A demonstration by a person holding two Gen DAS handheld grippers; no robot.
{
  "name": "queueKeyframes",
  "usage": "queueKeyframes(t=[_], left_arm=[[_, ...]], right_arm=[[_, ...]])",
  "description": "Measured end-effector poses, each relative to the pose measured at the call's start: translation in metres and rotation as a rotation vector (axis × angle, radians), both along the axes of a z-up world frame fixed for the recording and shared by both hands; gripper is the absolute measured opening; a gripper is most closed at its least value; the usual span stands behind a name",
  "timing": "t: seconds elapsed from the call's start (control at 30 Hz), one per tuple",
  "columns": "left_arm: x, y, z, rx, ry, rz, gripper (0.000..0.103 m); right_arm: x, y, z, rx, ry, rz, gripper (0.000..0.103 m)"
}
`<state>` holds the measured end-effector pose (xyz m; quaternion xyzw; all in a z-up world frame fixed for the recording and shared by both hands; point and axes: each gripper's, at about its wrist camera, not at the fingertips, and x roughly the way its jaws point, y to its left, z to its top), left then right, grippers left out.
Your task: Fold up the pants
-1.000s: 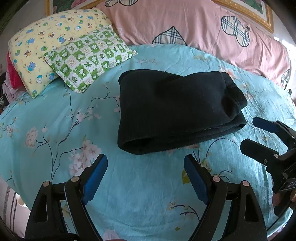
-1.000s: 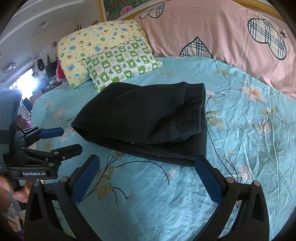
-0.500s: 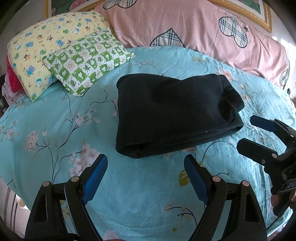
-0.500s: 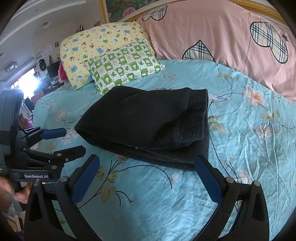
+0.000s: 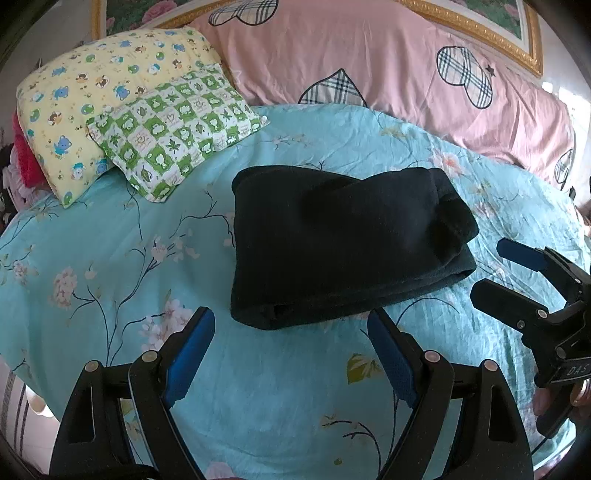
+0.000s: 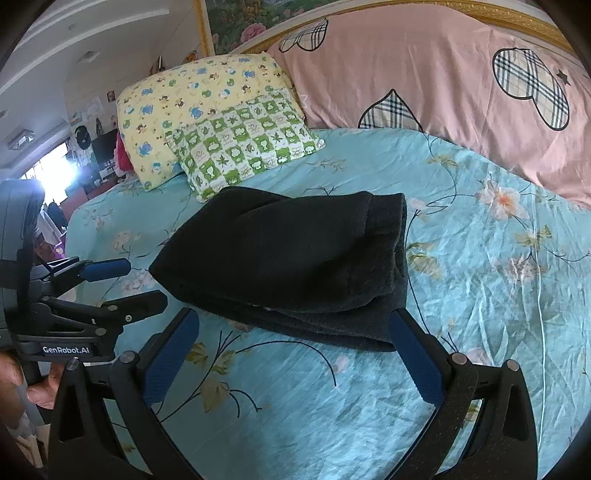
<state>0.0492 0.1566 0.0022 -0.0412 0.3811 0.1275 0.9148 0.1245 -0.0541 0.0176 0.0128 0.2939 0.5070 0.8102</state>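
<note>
Turquoise floral bedding covers the bed [image 5: 110,236], where the black pants [image 5: 343,243] lie mid-bed folded into a thick, soft rectangle, while the left tool [image 5: 288,332] and right tool [image 6: 291,332] hover released, gripping nothing, at the near edge.

Floral turquoise bed [image 5: 110,258], gilt-framed painting [image 6: 236,22]

Yellow cartoon pillow [image 5: 92,99] beside green checked pillow [image 5: 177,125] on turquoise floral bedsheet [image 5: 110,236].
</note>
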Motion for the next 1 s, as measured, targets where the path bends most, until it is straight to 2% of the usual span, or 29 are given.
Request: queueKeyframes(t=[0.13, 0.33, 1.0], left_arm=[[0.000, 0.000, 0.004, 0.024, -0.024, 0.022, 0.085], [0.008, 0.007, 0.009, 0.007, -0.035, 0.033, 0.085], [0.018, 0.010, -0.001, -0.026, 0.014, 0.049, 0.085]], right_arm=[[0.003, -0.002, 0.002, 0.004, -0.002, -0.005, 0.102], [0.009, -0.001, 0.008, 0.012, -0.004, -0.017, 0.102], [0.011, 0.000, 0.003, 0.020, 0.031, -0.031, 0.102]])
